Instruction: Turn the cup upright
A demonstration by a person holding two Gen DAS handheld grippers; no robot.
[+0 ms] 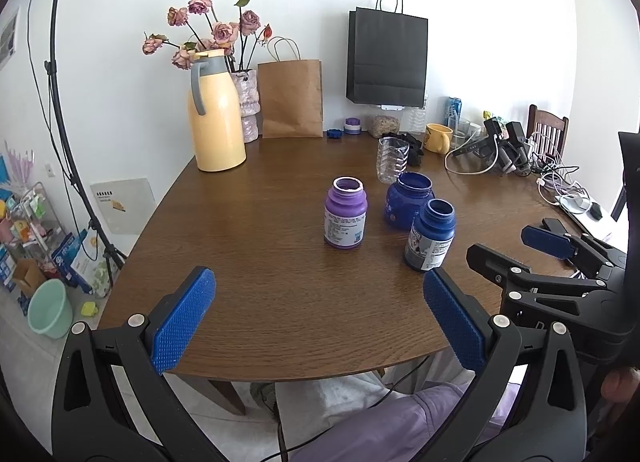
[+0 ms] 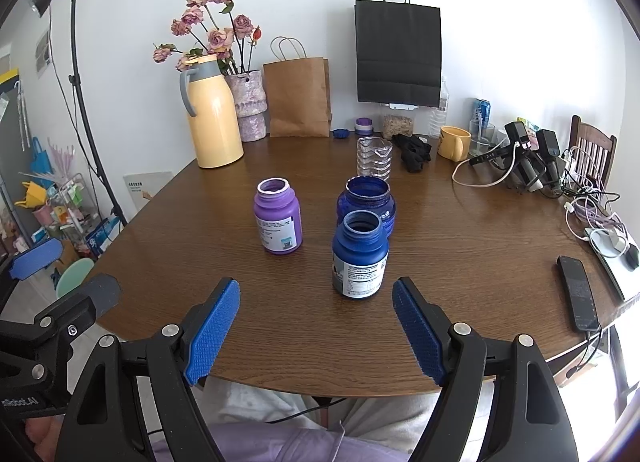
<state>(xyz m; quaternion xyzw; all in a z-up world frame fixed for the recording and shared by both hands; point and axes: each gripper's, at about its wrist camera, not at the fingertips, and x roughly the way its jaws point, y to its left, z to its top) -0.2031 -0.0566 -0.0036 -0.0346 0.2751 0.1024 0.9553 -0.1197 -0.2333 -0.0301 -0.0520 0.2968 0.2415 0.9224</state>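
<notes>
Left wrist view: both tongs, left tongs (image 1: 320,320) and right tongs (image 2: 316,330), are held wide and empty over the near edge of the brown wooden bench (image 1: 260,262). The clear ribbed plastic cup (image 2: 374,156) is seen standing behind the jars, well apart, probably not yet approached.

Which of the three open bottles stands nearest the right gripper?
The smaller dark blue bottle, in front of the wider blue bottle; the purple bottle stands farther left.

A yellow thermos (image 2: 211,118), brown paper bag (image 2: 299,99) and black phone (image 2: 579,294) sit on the wooden table (image 2: 460,246).
</notes>
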